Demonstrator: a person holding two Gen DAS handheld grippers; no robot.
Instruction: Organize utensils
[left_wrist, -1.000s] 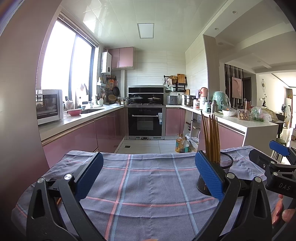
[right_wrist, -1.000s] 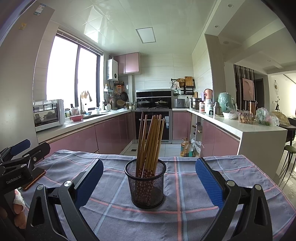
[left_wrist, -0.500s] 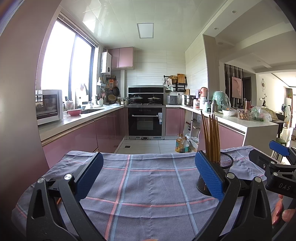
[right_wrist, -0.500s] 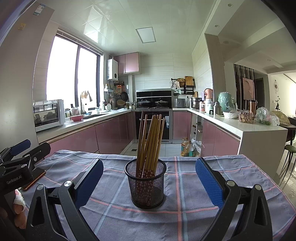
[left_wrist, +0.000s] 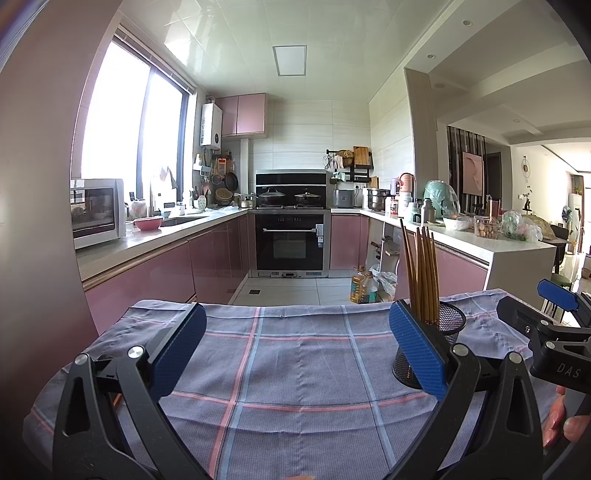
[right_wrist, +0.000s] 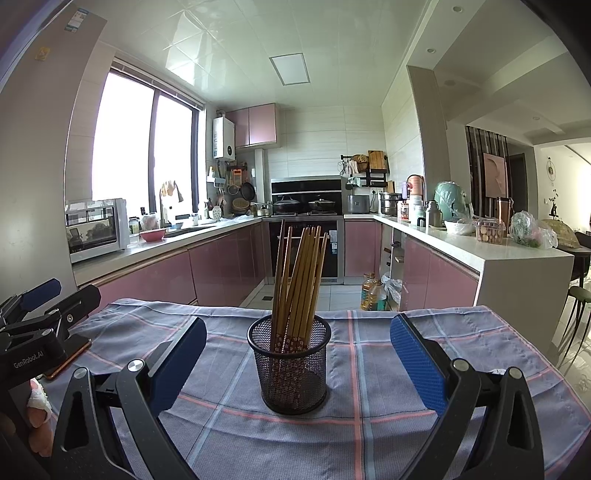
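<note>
A black mesh holder (right_wrist: 290, 367) stands upright on the checked cloth (right_wrist: 388, 373), filled with several wooden chopsticks (right_wrist: 299, 277). My right gripper (right_wrist: 297, 362) is open, its blue pads wide on either side of the holder without touching it. In the left wrist view the same holder (left_wrist: 448, 332) sits partly behind the right pad, chopsticks (left_wrist: 423, 273) rising from it. My left gripper (left_wrist: 295, 349) is open over bare cloth (left_wrist: 280, 369), with nothing between its pads. Each gripper shows at the edge of the other's view.
A brown flat object (right_wrist: 68, 360) lies on the cloth under the left gripper's body. The cloth's far edge drops to the kitchen floor. Pink cabinets, an oven (left_wrist: 290, 243) and cluttered counters stand well behind. A person's fingers (left_wrist: 563, 421) hold the right tool.
</note>
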